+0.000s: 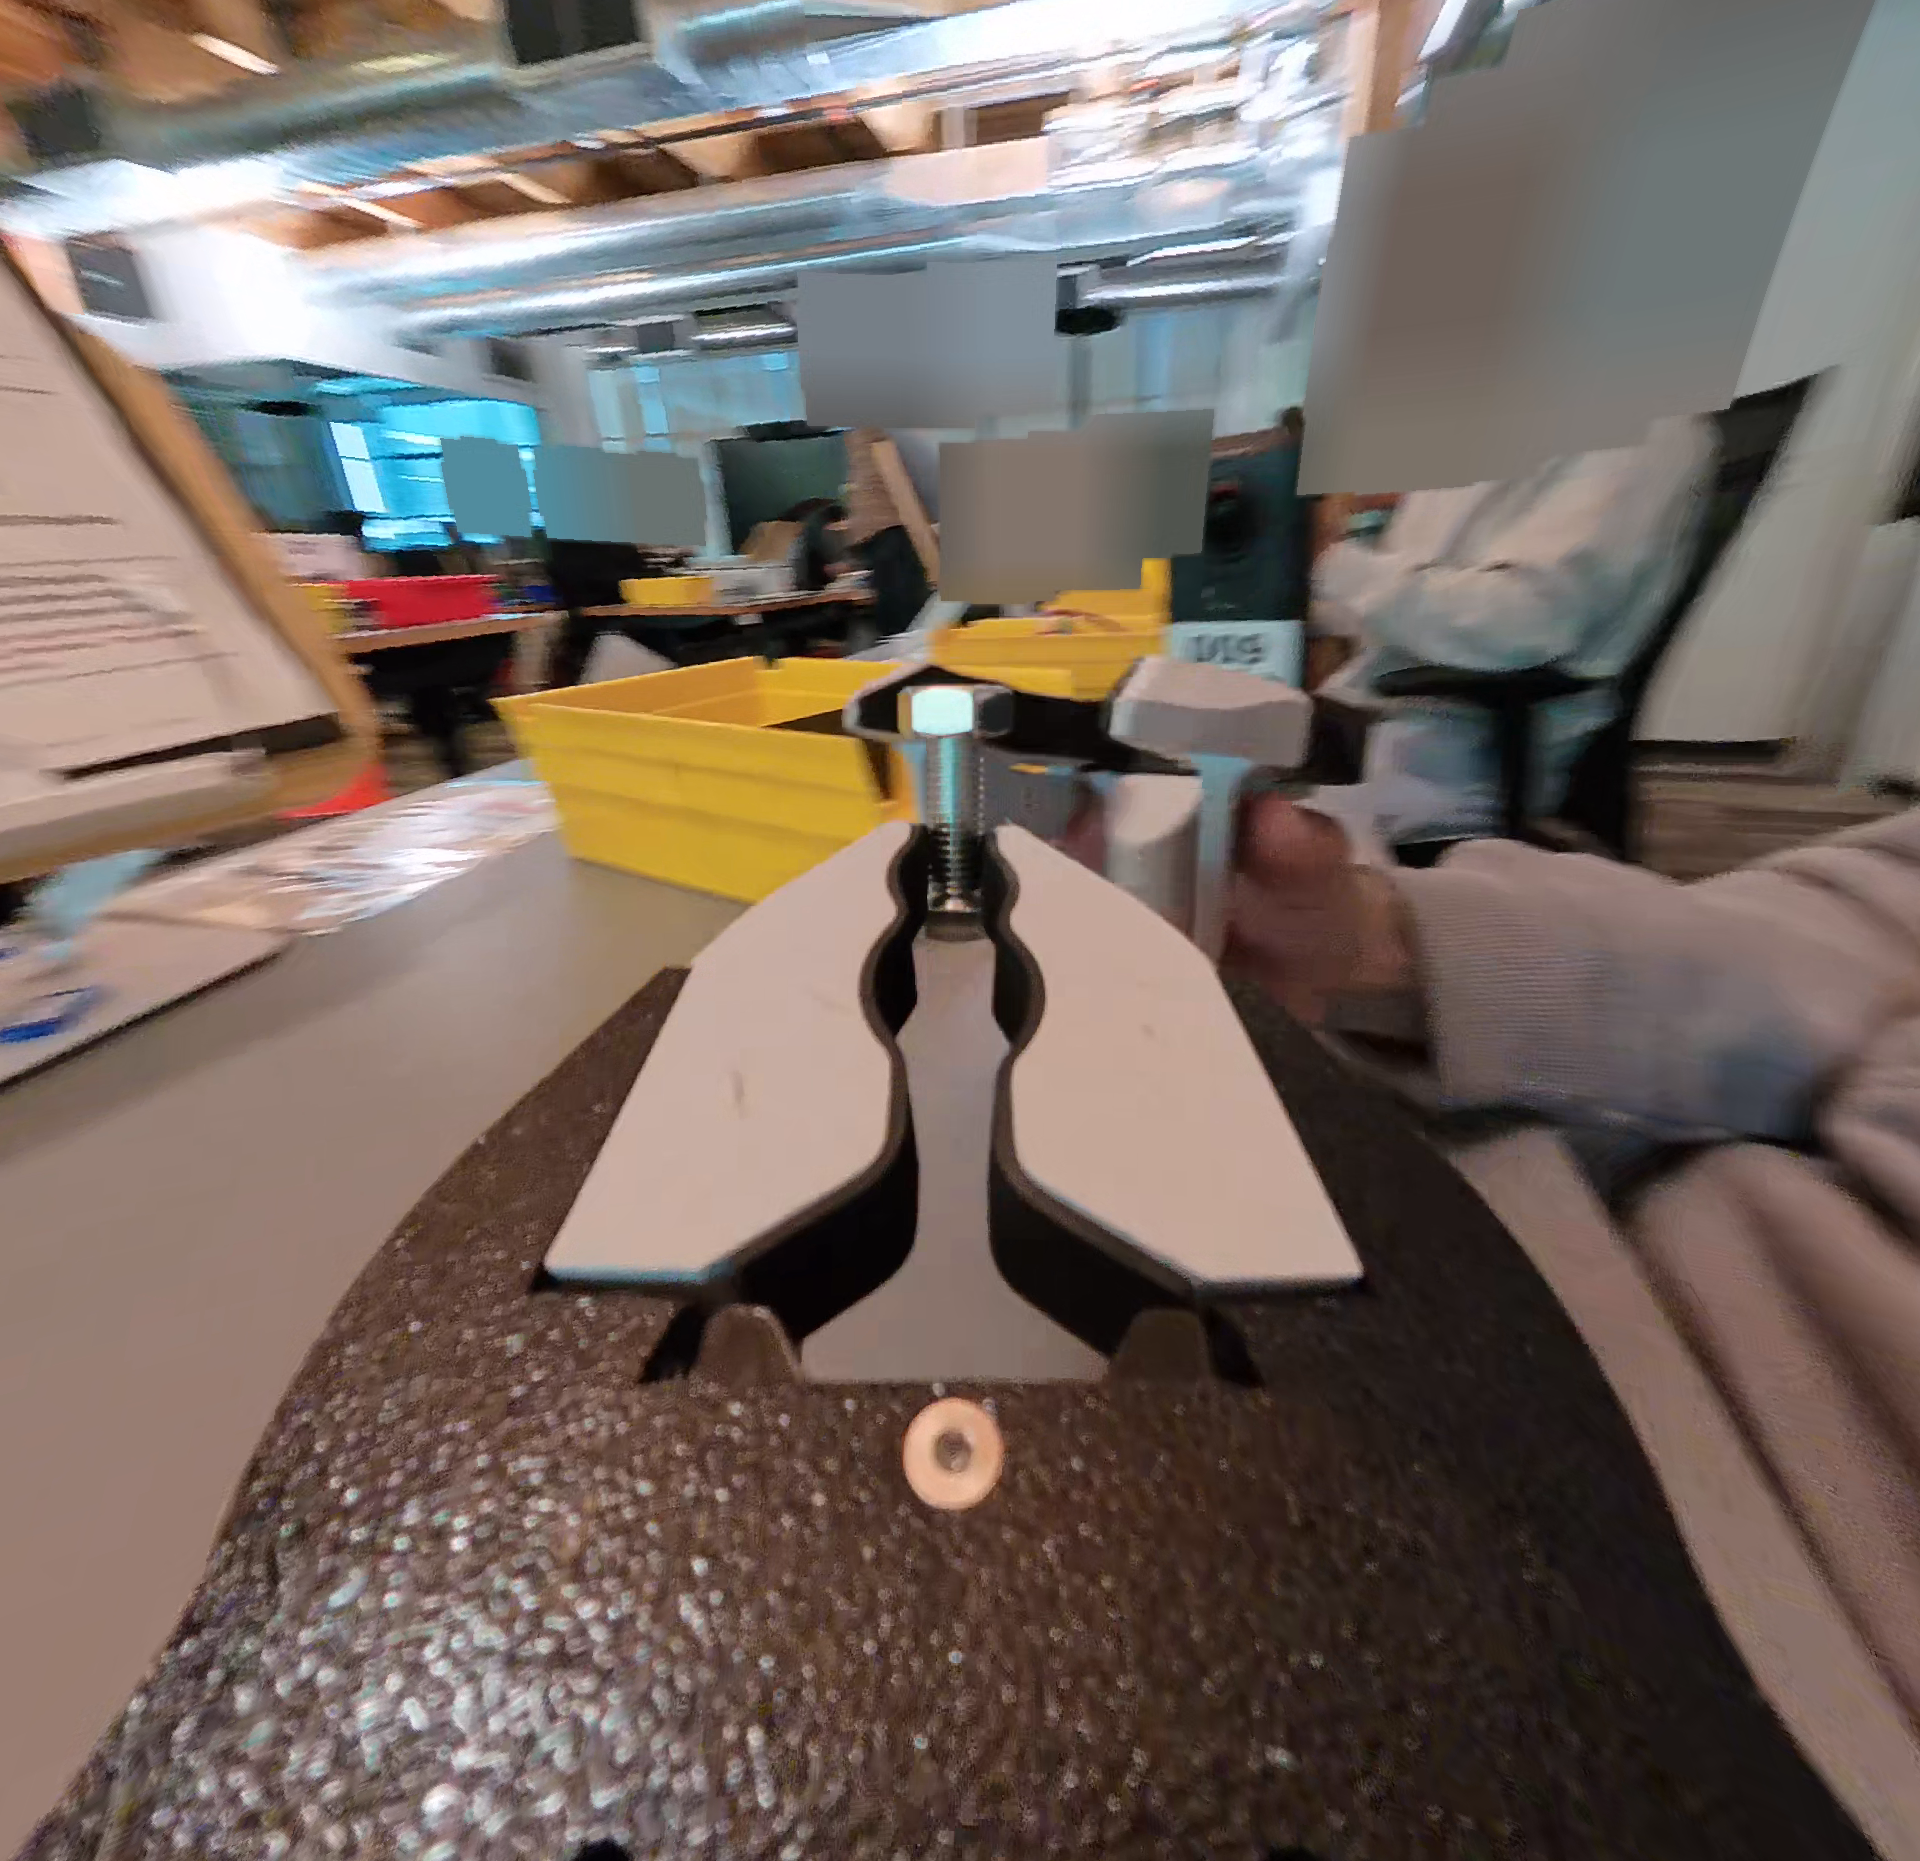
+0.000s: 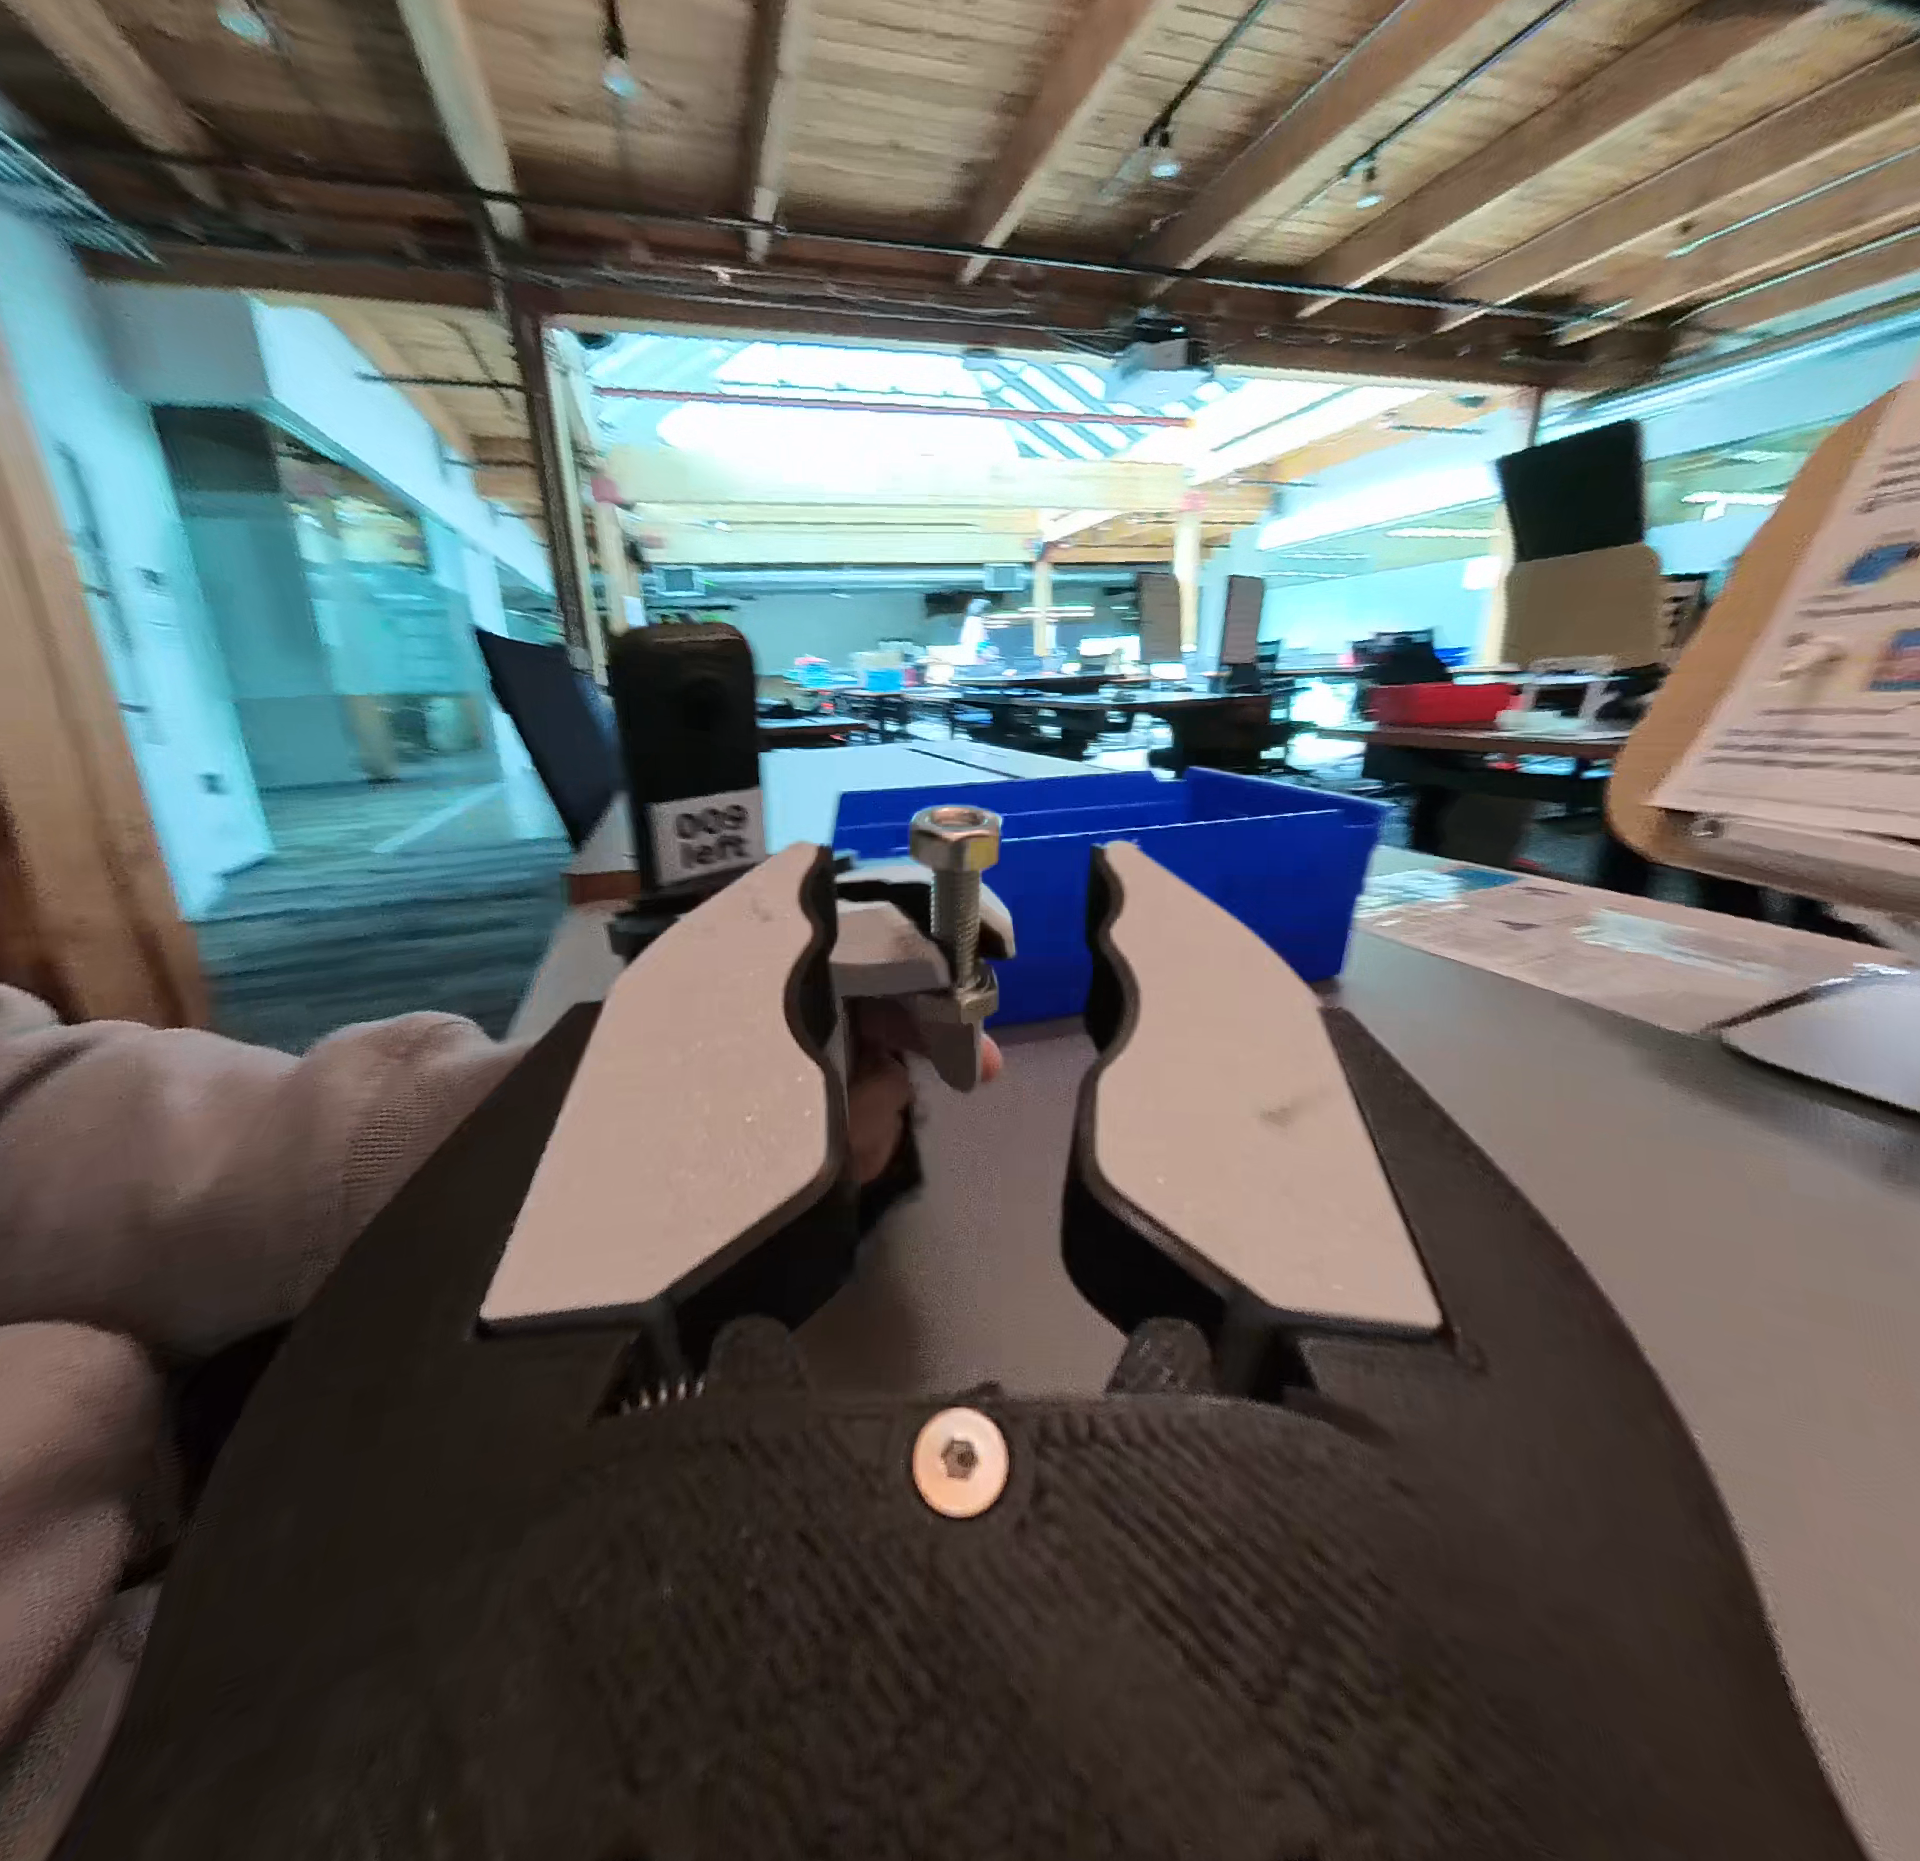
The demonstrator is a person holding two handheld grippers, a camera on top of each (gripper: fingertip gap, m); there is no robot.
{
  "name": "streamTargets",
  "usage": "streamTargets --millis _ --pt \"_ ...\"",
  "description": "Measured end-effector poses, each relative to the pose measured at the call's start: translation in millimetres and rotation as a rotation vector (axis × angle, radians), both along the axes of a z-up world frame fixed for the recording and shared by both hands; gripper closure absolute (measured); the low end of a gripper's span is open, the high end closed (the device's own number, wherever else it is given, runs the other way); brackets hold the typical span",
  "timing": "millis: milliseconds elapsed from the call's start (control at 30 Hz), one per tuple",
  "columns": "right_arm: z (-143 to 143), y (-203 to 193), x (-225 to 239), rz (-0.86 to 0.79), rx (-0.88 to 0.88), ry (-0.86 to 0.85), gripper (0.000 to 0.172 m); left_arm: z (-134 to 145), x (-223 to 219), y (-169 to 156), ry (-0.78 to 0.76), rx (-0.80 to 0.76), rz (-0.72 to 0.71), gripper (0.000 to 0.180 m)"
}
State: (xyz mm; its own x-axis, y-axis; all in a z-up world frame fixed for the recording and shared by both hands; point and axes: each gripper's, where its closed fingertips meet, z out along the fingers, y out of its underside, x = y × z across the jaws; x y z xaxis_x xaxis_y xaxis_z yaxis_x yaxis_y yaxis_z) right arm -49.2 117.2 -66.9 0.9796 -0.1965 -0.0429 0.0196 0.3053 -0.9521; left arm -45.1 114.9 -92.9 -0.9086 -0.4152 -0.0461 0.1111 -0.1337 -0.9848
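My left gripper [image 1: 951, 855] is shut on the threaded shank of a silver hex bolt [image 1: 948, 772], which stands upright with its head on top. In the right wrist view the bolt [image 2: 958, 907] rises from the left gripper's grey fingers [image 2: 883, 954]. A hex nut [image 2: 971, 1001] sits at its lower end. My right gripper [image 2: 961, 866] is open, with its fingers on either side of the bolt and clear of it. It also shows in the left wrist view [image 1: 1039, 731], behind the bolt head, with a person's hand [image 1: 1309, 907] on it.
A yellow bin [image 1: 686, 762] stands on the grey table [image 1: 312, 1032] behind the bolt. A blue bin [image 2: 1226, 876] stands just beyond the right gripper. A clipboard with papers [image 2: 1797, 689] leans at the right. A seated person [image 1: 1507, 585] is at the back. The tips of both grippers are at nearly the same place.
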Motion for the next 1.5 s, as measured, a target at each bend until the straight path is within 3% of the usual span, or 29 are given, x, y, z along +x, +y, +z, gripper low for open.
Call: streamTargets --millis 67,167,333,400,500,600,700,767,833,900,1000,1067,1233,1400,1500 --pt "-2.8 0.6 8.0 -0.087 -0.025 -0.018 0.13 -1.1 11.5 9.7 -0.038 0.041 0.144 0.172" --pt "-7.0 5.3 12.9 -0.147 -0.058 -0.015 0.133 -2.7 16.9 13.6 -0.086 0.102 0.247 0.172" --pt "-4.5 10.2 11.0 -0.157 -0.031 0.005 0.141 -8.8 14.1 3.2 -0.134 0.194 0.252 0.172" --pt "-5.2 9.6 12.2 -0.168 -0.037 0.003 0.154 -9.5 13.7 1.9 -0.139 0.204 0.251 0.172" --pt "-7.6 9.8 11.6 -0.151 -0.08 -0.018 0.154 -11.7 13.4 0.4 -0.115 0.202 0.228 0.172" --pt "-6.1 6.9 2.8 -0.032 -0.074 -0.028 0.154 -10.2 3.2 -6.1 -0.063 0.145 0.093 0.172" --pt "8.1 -3.7 -27.6 0.311 0.023 0.032 0.154 4.5 -31.8 -16.9 0.053 -0.045 -0.295 0.172" --pt "11.8 -7.8 -49.3 0.487 0.032 0.027 0.154 8.4 -55.2 -22.2 0.089 -0.074 -0.501 0.172" --pt "13.1 -10.8 -66.6 0.591 0.032 -0.009 0.154 9.5 -72.0 -25.0 0.085 -0.069 -0.616 0.172" --pt "14.2 -11.0 -70.4 0.613 0.045 -0.009 0.154 10.3 -74.9 -25.5 0.085 -0.075 -0.637 0.172" --pt "12.4 -8.2 -42.7 0.356 0.08 -0.011 0.15 9.0 -48.7 -20.2 0.067 -0.075 -0.438 0.172" --pt "7.5 -6.4 -23.0 0.177 0.041 -0.033 0.136 5.1 -25.6 -13.0 0.031 -0.044 -0.232 0.172" --pt "1.2 0.2 6.0 -0.085 -0.003 -0.015 0.136 -6.6 18.2 10.1 -0.056 0.131 0.251 0.172" --pt "-7.2 9.7 16.0 -0.207 -0.052 0.009 0.141 -9.0 17.7 2.8 -0.125 0.228 0.324 0.172" --pt "-7.8 10.4 16.9 -0.222 -0.055 0.014 0.154 -10.8 16.1 -1.8 -0.145 0.26 0.328 0.172"
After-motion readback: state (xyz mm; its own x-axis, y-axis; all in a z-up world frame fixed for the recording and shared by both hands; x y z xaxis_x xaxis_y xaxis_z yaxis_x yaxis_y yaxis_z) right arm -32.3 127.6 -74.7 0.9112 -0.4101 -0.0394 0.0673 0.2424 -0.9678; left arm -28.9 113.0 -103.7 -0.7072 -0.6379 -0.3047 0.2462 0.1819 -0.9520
